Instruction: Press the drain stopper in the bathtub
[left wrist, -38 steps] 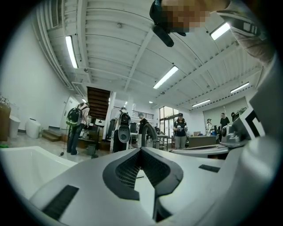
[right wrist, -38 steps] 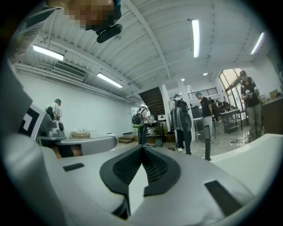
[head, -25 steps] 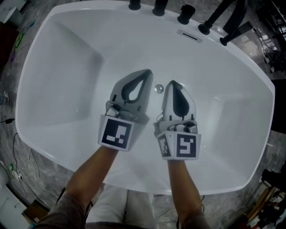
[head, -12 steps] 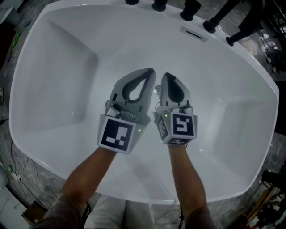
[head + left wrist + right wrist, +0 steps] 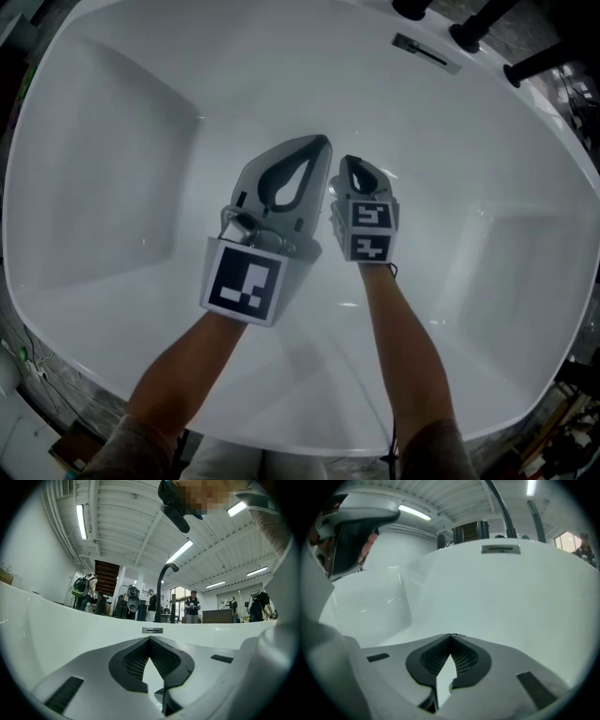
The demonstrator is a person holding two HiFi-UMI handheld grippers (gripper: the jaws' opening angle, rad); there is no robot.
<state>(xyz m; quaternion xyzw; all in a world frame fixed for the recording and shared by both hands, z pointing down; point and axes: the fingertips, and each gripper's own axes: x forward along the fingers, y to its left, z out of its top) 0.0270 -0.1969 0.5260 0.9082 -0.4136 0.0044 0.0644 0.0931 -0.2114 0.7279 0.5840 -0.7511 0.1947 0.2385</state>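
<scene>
Both grippers low inside white bathtub, side by side over floor centre, tips near each other. Left gripper: jaws together, tips meeting, nothing between. Right gripper: jaws likewise closed, empty, angled steeply down. Drain stopper not made out; grippers cover floor there. Overflow plate on far wall

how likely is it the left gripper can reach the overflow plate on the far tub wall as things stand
Probably yes. The left gripper, jaws shut on nothing, points toward the overflow plate, with only bare bathtub wall between. The right gripper sits beside it, not across the way.
</scene>
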